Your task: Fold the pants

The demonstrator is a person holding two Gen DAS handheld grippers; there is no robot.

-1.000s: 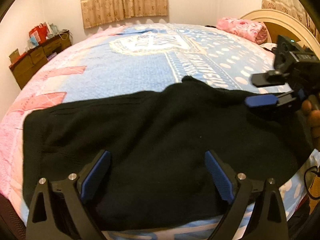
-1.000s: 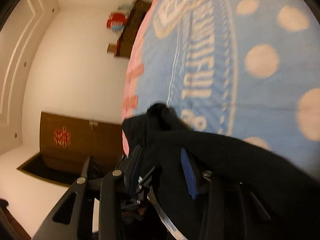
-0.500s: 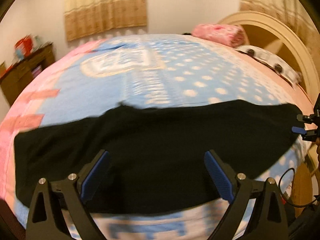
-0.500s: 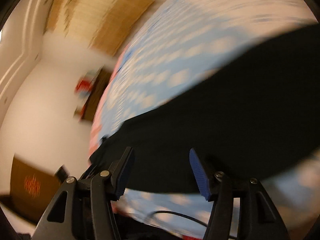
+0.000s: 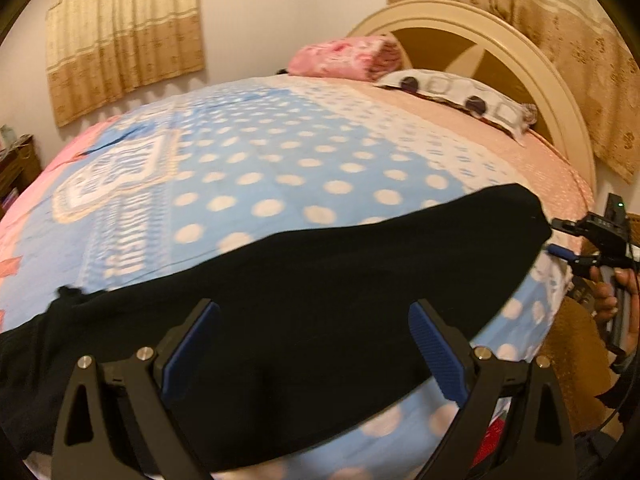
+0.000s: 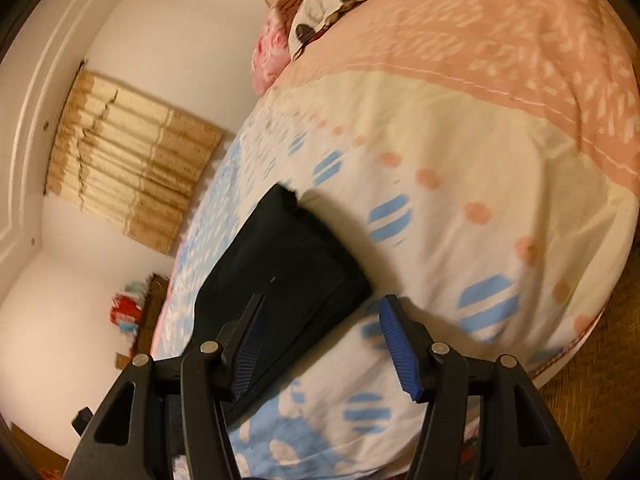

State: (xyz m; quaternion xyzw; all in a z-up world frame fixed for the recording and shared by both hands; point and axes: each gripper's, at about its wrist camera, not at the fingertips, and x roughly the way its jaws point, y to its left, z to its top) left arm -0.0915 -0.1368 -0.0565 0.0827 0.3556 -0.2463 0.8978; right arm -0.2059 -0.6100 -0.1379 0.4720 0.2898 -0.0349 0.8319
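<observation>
Left wrist: pants (image 5: pixel 320 300) lie flat; both grippers (image 5: pixel 312 344) (image 6: pixel 320 336) gape empty, so pinch the right end squarely

Black pants (image 5: pixel 320 304), blue polka-dot bedspread (image 5: pixel 280 168)

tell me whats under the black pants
The black pants lie flat on the polka-dot bedspread. Whatever sits beneath the fabric itself is covered.
</observation>
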